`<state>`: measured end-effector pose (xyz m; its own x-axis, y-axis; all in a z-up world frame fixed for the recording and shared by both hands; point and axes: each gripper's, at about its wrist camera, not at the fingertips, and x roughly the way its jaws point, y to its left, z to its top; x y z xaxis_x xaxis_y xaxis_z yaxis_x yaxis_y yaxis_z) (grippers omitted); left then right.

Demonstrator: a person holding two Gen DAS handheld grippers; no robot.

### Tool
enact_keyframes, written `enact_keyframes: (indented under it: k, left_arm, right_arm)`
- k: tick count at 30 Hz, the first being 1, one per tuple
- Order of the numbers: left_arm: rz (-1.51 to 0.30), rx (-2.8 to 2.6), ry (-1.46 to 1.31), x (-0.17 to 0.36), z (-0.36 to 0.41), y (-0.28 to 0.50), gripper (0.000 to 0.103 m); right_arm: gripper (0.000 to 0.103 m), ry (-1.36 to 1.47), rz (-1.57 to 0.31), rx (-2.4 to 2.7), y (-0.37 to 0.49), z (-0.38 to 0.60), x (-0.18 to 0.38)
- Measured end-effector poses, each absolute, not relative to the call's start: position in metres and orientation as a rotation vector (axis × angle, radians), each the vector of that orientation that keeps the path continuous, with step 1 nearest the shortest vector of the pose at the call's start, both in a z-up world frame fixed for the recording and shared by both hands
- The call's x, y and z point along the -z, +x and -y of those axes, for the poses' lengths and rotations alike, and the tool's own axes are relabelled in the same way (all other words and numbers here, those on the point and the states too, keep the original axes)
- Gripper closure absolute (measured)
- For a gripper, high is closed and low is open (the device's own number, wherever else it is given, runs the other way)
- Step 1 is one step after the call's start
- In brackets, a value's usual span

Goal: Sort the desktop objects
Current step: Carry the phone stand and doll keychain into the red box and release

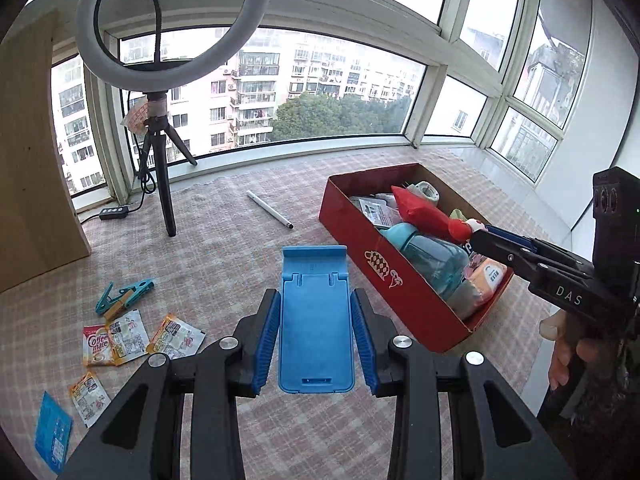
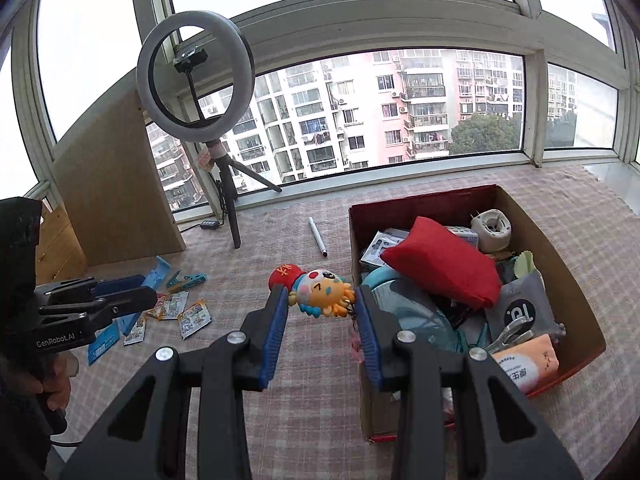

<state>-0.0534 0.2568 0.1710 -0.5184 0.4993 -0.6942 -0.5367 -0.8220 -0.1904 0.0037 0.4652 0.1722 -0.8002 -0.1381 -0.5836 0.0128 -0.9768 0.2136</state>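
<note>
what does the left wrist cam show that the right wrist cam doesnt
Only the left wrist view shows the blue phone stand head-on between the left hand-held gripper fingers, and the Coffee-mate sachet label.

Only the right wrist view shows the cartoon doll charm up close in the right hand-held gripper, plus the grey pouch in the box.

Both show the red box, the white pen, the ring light and the teal clip.

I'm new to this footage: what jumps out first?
The left tool grips a blue phone stand above the checked cloth. The right tool holds a cartoon keychain figure beside the crammed red box. A ring light stands by the window.
</note>
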Motion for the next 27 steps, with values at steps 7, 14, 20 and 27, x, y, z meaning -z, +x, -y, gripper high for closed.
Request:
enact_keyframes:
  k: [7,14,20,27]
  left_arm:
    - [-0.122,-2.156,-1.03,-0.159,-0.355,-0.024,0.069]
    - [-0.156,-2.128,-1.067,-0.14,-0.406,-0.018,0.069]
    - [-0.242,-2.149,-1.111,-0.127,-0.428,-0.021,0.069]
    - [-0.247,-2.122,-1.143,-0.121,-0.426,-0.022,0.069]
  right_arm:
    - [0.069,1.007,0.326,2.941,0.036,-0.529,-0.17]
    - [0.069,1.025,0.327,2.918,0.048,-0.556,-0.161]
    - [0.069,1.018,0.31,2.877,0.046,-0.559,-0.158]
    - [0.069,0.998,0.324,2.865,0.044,-0.554,-0.153]
